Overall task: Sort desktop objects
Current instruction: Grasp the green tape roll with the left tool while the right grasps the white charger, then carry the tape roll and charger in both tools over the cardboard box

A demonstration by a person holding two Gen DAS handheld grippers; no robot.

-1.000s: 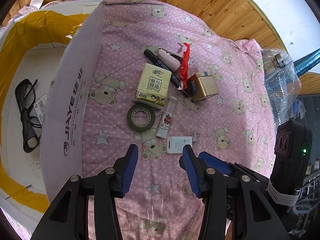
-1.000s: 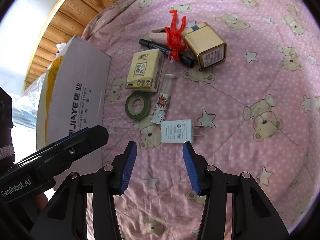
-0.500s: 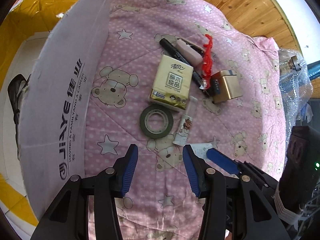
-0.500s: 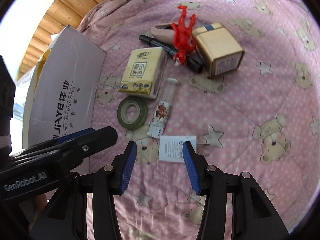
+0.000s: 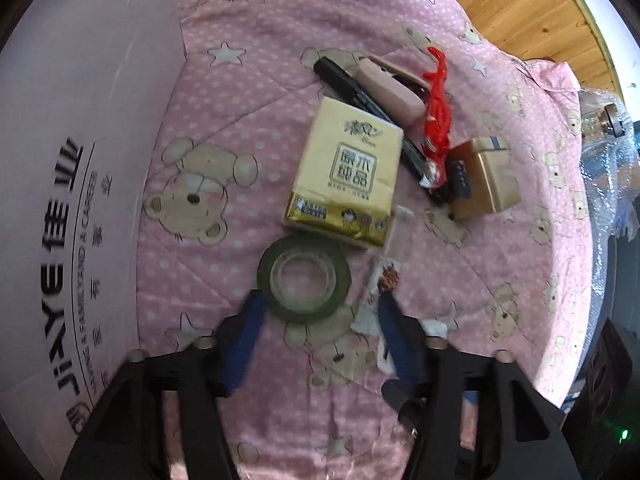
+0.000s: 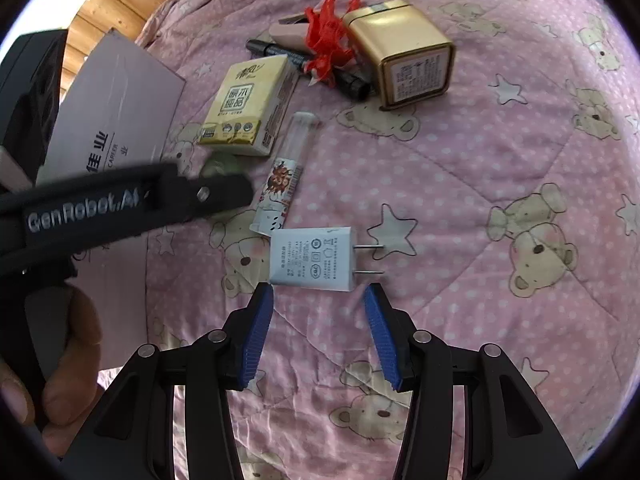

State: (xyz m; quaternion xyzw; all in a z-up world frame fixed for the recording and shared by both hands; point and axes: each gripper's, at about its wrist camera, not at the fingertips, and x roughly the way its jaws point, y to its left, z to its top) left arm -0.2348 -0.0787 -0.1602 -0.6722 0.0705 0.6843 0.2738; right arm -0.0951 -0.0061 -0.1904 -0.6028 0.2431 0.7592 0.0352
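Observation:
A dark green tape roll (image 5: 304,282) lies on the pink bear-print quilt, and my left gripper (image 5: 320,312) stands open with its blue tips on either side of the roll's near edge. A white charger plug (image 6: 312,258) lies just beyond my open right gripper (image 6: 318,306). Farther off sit a yellow tissue pack (image 5: 346,174) (image 6: 248,108), a small tube (image 6: 286,172), a black marker (image 5: 360,92), a pink case (image 5: 390,88), a red plastic toy (image 6: 328,40) and a gold tin box (image 6: 404,50). The left gripper's arm (image 6: 120,204) hides most of the roll in the right wrist view.
A cardboard box flap (image 5: 76,184) printed JIAYE stands along the left of the quilt. Wooden floor (image 5: 520,4) shows beyond the quilt's far edge. Bubble wrap (image 5: 608,152) bunches at the right. A hand (image 6: 60,372) holds the left gripper's handle.
My left gripper has moved forward and down to the tape roll, its tips now flanking it. My right gripper has closed in on the charger plug. Both stayed open.

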